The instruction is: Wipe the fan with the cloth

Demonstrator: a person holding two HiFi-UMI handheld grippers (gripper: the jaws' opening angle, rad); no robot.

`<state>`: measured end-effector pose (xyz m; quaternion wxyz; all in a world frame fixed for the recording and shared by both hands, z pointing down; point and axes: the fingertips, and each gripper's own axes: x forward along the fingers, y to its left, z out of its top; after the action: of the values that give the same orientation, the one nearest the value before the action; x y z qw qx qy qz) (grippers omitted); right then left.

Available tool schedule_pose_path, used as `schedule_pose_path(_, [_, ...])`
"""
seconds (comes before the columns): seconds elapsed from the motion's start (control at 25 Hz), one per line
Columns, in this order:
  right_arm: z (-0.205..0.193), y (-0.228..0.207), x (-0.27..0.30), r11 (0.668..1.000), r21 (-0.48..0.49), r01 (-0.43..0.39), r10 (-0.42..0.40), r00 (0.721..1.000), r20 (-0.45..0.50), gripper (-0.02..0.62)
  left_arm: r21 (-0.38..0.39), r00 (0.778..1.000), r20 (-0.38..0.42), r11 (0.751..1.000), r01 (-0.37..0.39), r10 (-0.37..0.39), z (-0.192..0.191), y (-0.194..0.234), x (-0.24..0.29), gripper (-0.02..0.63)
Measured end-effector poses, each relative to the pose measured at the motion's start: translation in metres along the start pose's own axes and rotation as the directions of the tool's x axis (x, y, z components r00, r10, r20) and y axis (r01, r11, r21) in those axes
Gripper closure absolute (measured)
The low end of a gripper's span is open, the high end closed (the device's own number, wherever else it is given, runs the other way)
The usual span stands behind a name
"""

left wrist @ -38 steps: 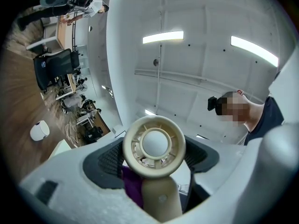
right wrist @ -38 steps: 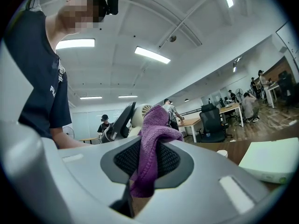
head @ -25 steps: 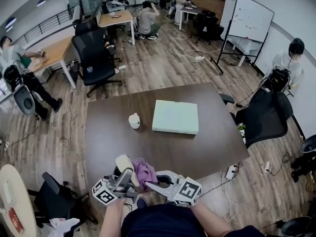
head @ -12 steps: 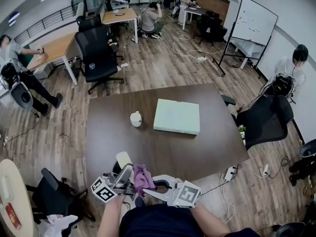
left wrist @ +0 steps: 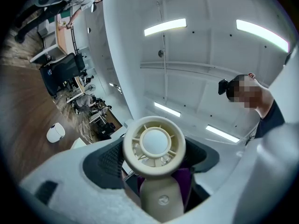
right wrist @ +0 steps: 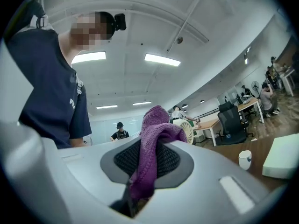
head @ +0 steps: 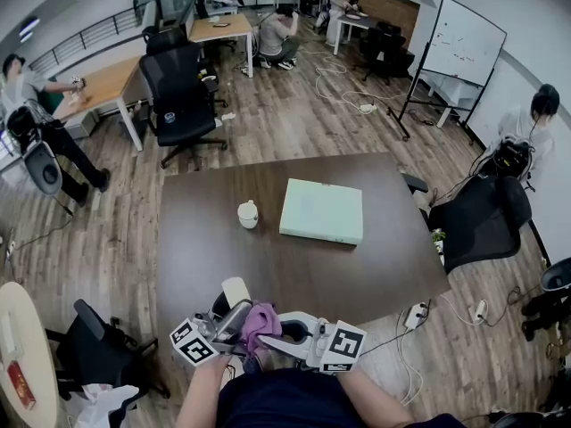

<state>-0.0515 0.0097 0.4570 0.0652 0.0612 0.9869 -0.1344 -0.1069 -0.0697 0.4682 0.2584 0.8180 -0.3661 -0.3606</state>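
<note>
If I rub too hard, the fan (left wrist: 154,146) could twist or slip out of my left tool (head: 228,321), because only its thin neck sits in the grip. The cloth (right wrist: 156,139) could also pull out of my right tool (head: 284,335), since just one end is pinched. Both are near the counter (head: 294,266) edge, so a drop may land on the floor. My left tool is closed on the fan, with the round head past its tips. My right tool squeezes the cloth, which bunches over its tips. The fan head is just beyond the cloth; I cannot tell if they touch.
</note>
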Motion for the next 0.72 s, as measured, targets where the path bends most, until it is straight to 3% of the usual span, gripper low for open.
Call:
schedule_pose_path(0.4, [0.023,-0.021,-0.017,0.993,0.111,0.040,-0.058,0.985,0.162,0.521,-0.007,0.999,-0.015,0.999,0.042,-0.042,-0.005,-0.010,0.004,0.229])
schedule_pose_path(0.56, [0.030,-0.027,-0.023,0.994,0.086,0.065,-0.079,0.982,0.169,0.520,-0.028,0.997,-0.031,0.997,0.066,-0.067,-0.011,-0.013,0.006,0.229])
schedule_pose_path(0.72, [0.037,-0.035,-0.027,0.991,0.077,0.106,-0.119,0.974,0.191,0.521,-0.001,0.996,-0.051,0.997,0.077,-0.077,-0.012,-0.016,0.008,0.229])
